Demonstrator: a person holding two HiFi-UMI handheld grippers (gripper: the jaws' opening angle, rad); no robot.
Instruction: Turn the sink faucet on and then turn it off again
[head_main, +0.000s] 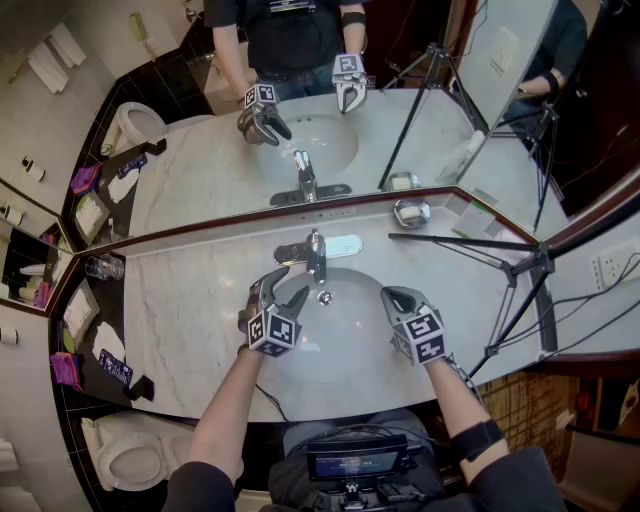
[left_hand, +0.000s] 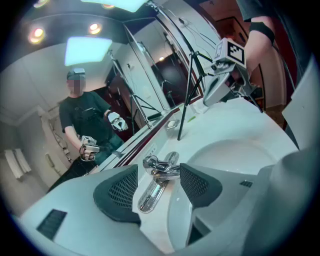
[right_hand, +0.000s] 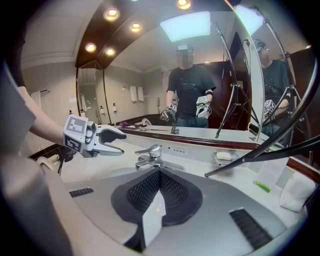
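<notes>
Faucet (head_main: 315, 256) is found at the back rim of the sink (head_main: 350, 335), which is set in the marble counter (head_main: 180, 320). Left tongs (head_main: 291, 282) are held wide apart just beside the faucet, and its lever is framed between them with no pad pressed on it. Right tongs (head_main: 392, 296) are pressed together, empty, over the sink's right side.

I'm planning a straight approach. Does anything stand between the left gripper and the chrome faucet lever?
Nothing visible does. The open left gripper points at the chrome faucet lever with only the bare white sink basin between them. The shut right gripper sits off to the side.
</notes>
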